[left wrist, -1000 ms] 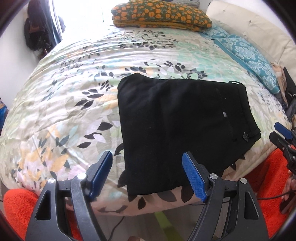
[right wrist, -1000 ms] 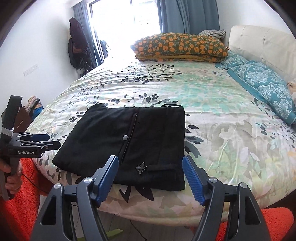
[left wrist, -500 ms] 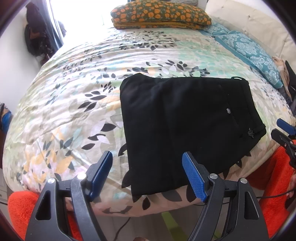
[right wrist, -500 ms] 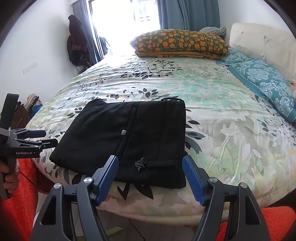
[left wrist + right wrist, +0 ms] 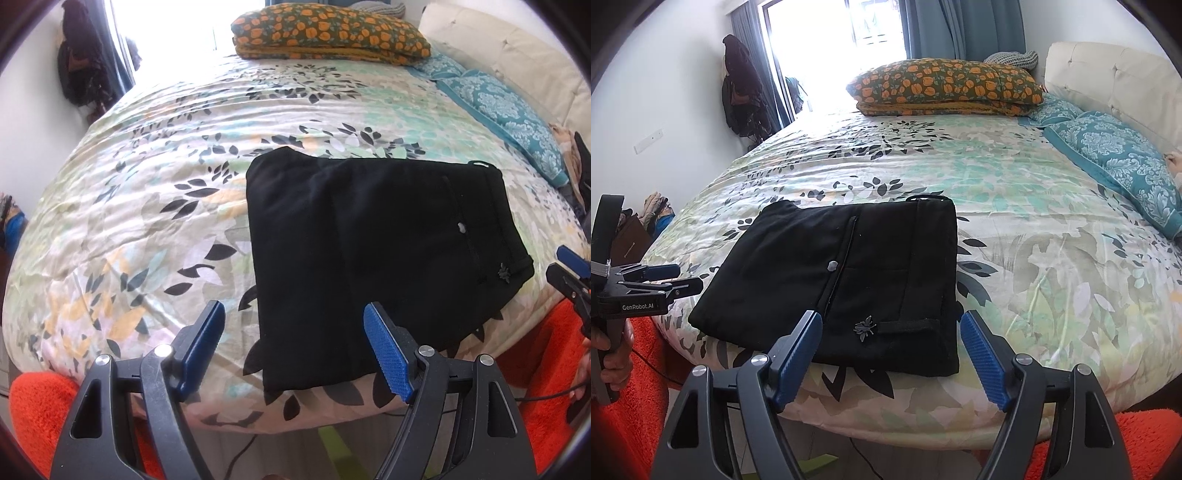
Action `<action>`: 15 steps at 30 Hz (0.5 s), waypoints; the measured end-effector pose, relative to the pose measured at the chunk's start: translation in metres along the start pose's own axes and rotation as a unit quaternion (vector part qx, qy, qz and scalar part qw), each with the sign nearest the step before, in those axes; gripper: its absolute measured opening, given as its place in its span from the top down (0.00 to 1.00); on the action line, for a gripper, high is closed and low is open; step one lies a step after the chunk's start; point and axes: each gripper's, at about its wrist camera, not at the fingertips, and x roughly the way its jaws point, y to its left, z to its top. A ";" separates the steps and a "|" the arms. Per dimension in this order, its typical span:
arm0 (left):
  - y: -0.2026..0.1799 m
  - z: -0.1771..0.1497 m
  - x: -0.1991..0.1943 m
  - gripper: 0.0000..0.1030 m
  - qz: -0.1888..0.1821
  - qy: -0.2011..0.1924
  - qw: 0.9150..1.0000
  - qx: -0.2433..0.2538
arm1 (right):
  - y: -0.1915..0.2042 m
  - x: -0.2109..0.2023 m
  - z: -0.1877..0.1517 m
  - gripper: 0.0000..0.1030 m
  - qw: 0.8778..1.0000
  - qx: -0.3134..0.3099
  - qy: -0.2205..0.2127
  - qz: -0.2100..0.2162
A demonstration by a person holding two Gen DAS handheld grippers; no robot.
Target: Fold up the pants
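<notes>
Folded black pants (image 5: 369, 251) are seen lying flat near the front edge of the bed (image 5: 147, 184).

In the left wrist view, the left gripper (image 5: 295, 350) is held above the pants' near left corner, jaws wide apart with nothing gripped. In the right wrist view, the right gripper (image 5: 892, 356) is held over the pants' (image 5: 849, 266) near right corner, its jaws opening, nothing pressed between them; the left gripper (image 5: 661, 280) is seen at far left.

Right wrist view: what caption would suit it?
Folded black pants lie on a floral bed; the empty right gripper is opening.
</notes>
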 end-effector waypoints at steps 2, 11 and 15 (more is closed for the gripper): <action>0.001 -0.001 0.001 0.23 -0.002 0.002 1.000 -0.002 | -0.001 -0.001 0.000 0.25 1.000 0.002 -0.002 -0.001; 0.010 -0.003 0.002 0.23 -0.001 0.004 1.000 -0.019 | -0.010 -0.003 0.001 0.23 1.000 0.020 -0.005 -0.008; 0.010 -0.004 0.003 0.23 -0.002 0.007 1.000 -0.020 | -0.010 -0.003 0.001 0.23 1.000 0.019 -0.005 -0.010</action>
